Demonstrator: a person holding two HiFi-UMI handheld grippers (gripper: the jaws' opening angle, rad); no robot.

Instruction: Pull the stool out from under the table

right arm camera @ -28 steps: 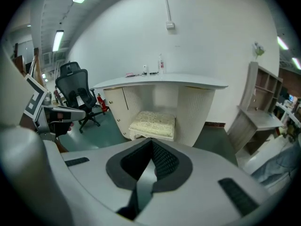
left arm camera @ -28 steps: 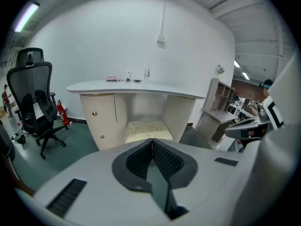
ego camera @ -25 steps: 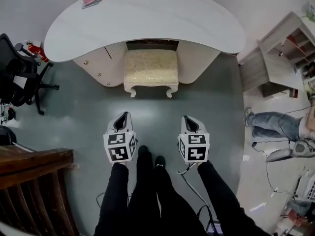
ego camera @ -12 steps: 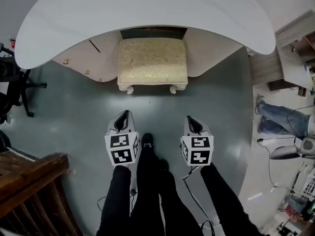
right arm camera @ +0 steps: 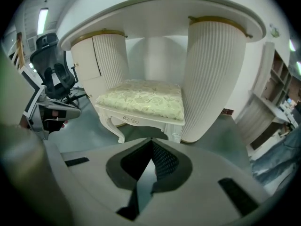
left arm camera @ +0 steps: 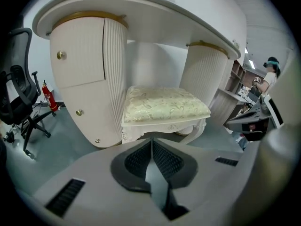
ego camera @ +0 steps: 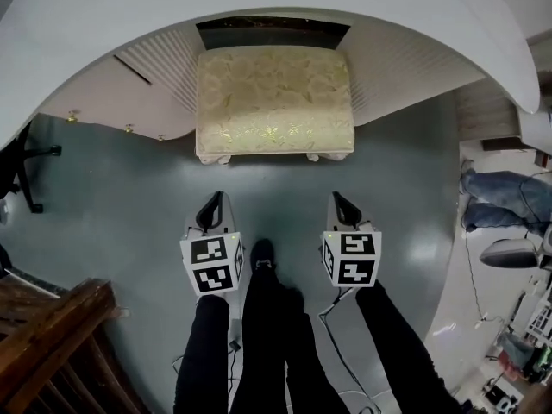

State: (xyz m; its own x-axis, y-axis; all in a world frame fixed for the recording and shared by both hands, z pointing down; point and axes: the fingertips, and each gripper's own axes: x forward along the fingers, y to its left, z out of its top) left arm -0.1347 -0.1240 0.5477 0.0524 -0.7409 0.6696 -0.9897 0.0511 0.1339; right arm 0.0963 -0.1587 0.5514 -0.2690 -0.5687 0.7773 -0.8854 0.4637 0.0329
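A cream stool with a gold-patterned cushion and carved white legs stands in the knee gap of the curved white table, its back half under the top. It fills the middle of the left gripper view as the stool and of the right gripper view as the stool. My left gripper hovers over the floor just short of the stool's front left corner, shut and empty. In front of the stool's right corner my right gripper is also shut, with nothing in it.
Ribbed white pedestals flank the stool on both sides. A black office chair stands at the left, a wooden railing at the lower left. A person in jeans sits at the right near shelves. Cables trail on the grey floor.
The view has closed in on the table and stool: both now look larger and nearer. Both grippers stay shut, side by side, now just short of the stool's front edge.
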